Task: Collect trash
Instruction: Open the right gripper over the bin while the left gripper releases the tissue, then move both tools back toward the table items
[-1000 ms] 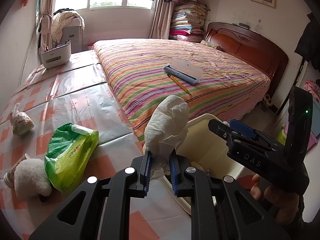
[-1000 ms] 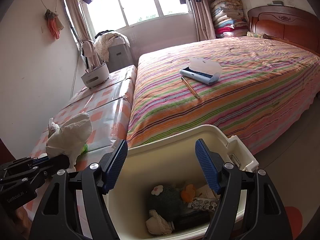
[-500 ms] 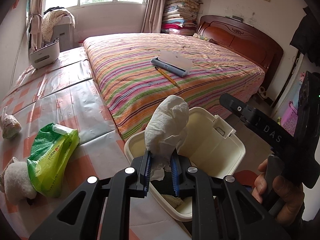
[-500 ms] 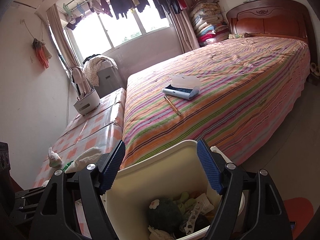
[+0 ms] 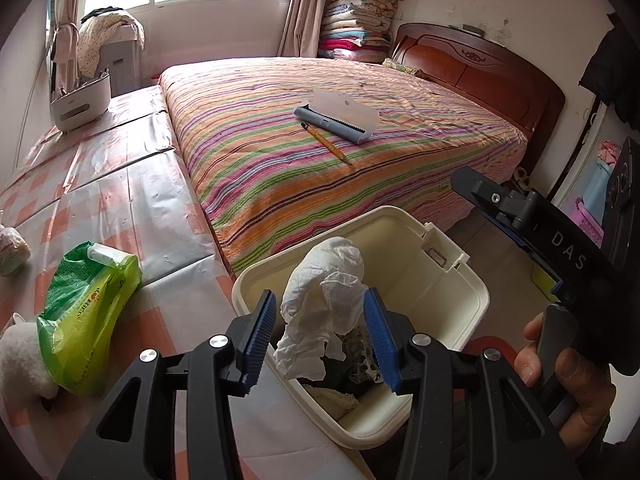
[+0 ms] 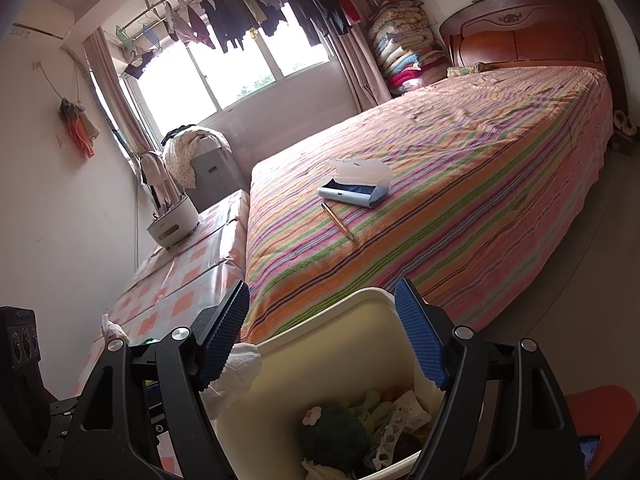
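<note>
The task is partway along, by my reading. The bin (image 5: 452, 276) is already holding a layer of rubbish, and the tissue (image 5: 324, 304) is hanging over its open mouth between the parted pads of the left gripper (image 5: 322, 336), seemingly dropping in; whether the right pad is still touching it I cannot tell. Still lying on the tabletop (image 5: 132, 192) at the left are a green bag (image 5: 84, 316), a white fluffy thing (image 5: 20, 360) at the near edge and a small wad (image 5: 12, 246) further back, so at least three pickups seem to be waiting. The right gripper (image 6: 322, 340) is standing wide apart over the bin rim, holding nothing.

Compared with a second earlier, the left gripper, then clamped on the tissue beside the bin, is now over the bin and its jaws have just been opening, the tissue loose between them. The right gripper is now tipped more steeply.
</note>
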The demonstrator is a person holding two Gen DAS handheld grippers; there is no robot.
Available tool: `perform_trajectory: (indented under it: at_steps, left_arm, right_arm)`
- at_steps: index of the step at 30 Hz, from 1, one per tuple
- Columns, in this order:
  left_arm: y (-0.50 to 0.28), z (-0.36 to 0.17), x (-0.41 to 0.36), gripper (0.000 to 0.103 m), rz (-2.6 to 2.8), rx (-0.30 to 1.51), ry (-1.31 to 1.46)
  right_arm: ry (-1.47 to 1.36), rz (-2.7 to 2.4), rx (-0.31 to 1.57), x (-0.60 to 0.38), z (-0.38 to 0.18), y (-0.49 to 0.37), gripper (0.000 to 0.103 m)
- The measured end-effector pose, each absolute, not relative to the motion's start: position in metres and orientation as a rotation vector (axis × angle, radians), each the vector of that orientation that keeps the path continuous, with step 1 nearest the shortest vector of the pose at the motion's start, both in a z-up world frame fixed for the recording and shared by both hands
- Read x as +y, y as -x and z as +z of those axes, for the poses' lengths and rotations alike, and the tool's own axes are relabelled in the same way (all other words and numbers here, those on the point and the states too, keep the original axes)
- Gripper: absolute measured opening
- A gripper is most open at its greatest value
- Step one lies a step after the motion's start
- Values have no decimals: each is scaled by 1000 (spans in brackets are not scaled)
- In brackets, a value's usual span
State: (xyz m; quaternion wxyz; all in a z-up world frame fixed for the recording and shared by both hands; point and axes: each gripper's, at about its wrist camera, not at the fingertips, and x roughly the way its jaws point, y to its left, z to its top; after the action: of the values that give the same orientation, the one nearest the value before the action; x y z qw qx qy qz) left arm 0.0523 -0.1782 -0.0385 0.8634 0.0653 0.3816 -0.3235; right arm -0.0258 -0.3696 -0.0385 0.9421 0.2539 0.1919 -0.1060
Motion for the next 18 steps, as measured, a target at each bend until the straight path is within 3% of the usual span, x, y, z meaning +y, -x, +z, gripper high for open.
perform_trajectory:
  at_steps: [2,18]
  left_arm:
    - [-51,-36,-175,64,-658,777,-135]
    - [-57,-24,-138,70,-537,736,-118]
  right_arm:
    - [-520,-213,391,-369,-39,25,75]
    - [-504,-142,408,-342,-38,15,77]
